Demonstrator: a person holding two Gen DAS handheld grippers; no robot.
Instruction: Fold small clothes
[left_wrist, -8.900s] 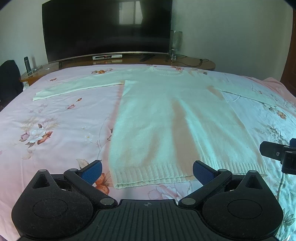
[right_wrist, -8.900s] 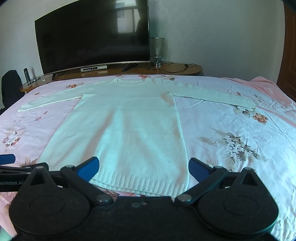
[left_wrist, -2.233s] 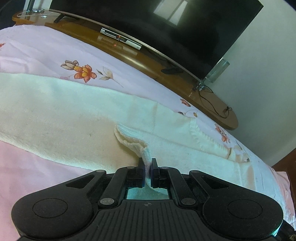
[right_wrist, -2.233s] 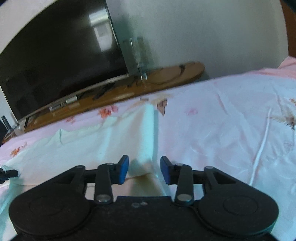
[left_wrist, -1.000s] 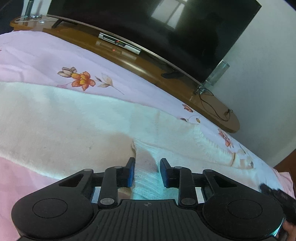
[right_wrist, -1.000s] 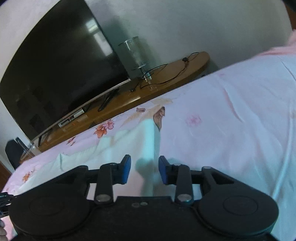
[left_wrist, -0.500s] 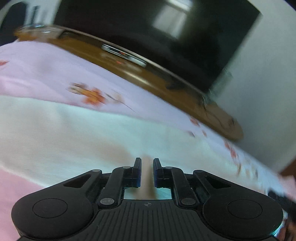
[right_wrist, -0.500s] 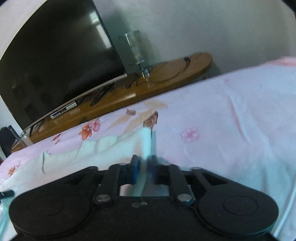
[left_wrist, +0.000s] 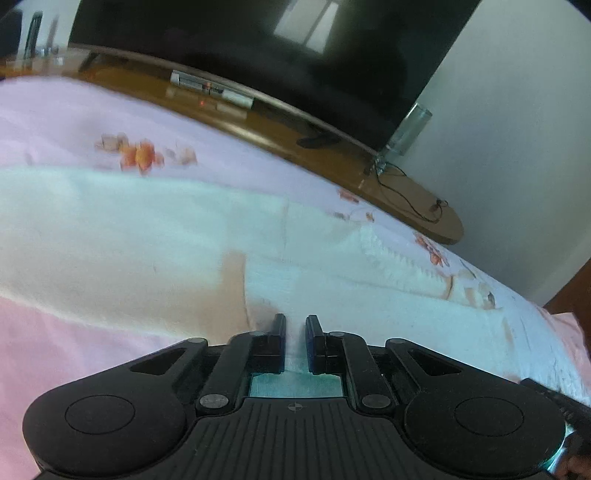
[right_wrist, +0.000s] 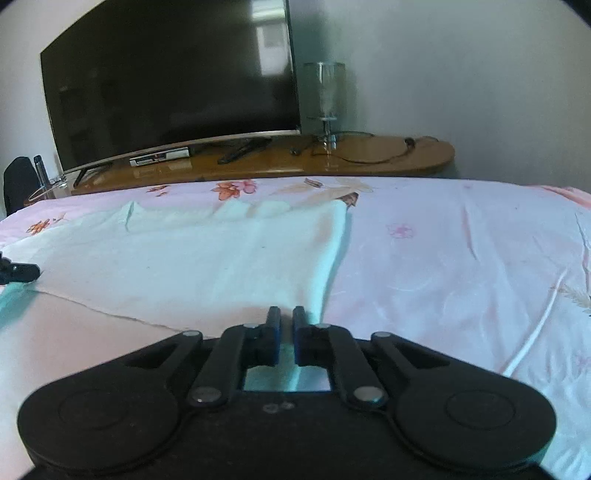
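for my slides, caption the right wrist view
Right gripper pinches the white sweater's edge on the floral bedsheet, television behind.

No lettering, brand, label or number can be read in either wrist view. The box (right_wrist: 159, 156) under the TV (right_wrist: 173, 81), ahead of the right gripper (right_wrist: 286, 317), shows a pale front panel, too small and blurred to make out.

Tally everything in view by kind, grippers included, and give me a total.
Garments: 1, the white sweater
Grippers: 2, the left gripper and the right gripper, each with jaws closed on sweater fabric
Bedsheets: 1, the pink floral sheet
Televisions: 1, the TV
TV stands: 1, the wooden stand
Glass lamps: 1, the lamp
Total: 7
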